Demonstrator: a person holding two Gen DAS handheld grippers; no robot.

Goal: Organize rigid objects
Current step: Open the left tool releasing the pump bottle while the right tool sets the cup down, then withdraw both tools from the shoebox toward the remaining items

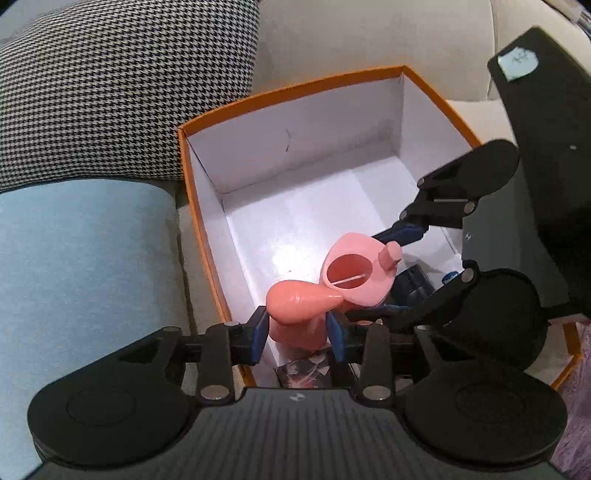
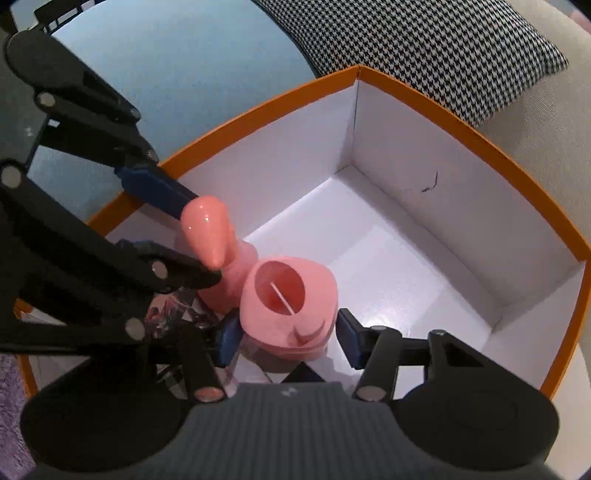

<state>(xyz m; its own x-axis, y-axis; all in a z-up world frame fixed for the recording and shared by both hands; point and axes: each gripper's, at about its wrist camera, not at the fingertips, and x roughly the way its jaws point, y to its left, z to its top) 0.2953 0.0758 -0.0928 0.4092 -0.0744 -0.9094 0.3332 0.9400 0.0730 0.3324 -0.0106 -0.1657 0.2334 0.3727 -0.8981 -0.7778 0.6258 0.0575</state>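
Observation:
An orange-rimmed box (image 1: pixel 288 88) with white inside walls sits on a sofa; it also shows in the right wrist view (image 2: pixel 461 122). My left gripper (image 1: pixel 298 334) is shut on a pink bulb-topped piece (image 1: pixel 295 301), held over the box's near corner; the piece shows in the right wrist view (image 2: pixel 207 229). My right gripper (image 2: pixel 286 339) is closed around a pink cup-shaped piece (image 2: pixel 295 317) with a round opening and a thin white stick across it, held inside the box. The cup piece shows in the left wrist view (image 1: pixel 360 273), touching the bulb piece.
A houndstooth cushion (image 1: pixel 110 92) and a light blue cushion (image 1: pixel 81 266) lie left of the box. Cream sofa fabric (image 1: pixel 369 33) is behind it. A dark patterned item (image 1: pixel 304 371) lies in the box's near corner. A dark blue object (image 1: pixel 413 280) lies under the right gripper.

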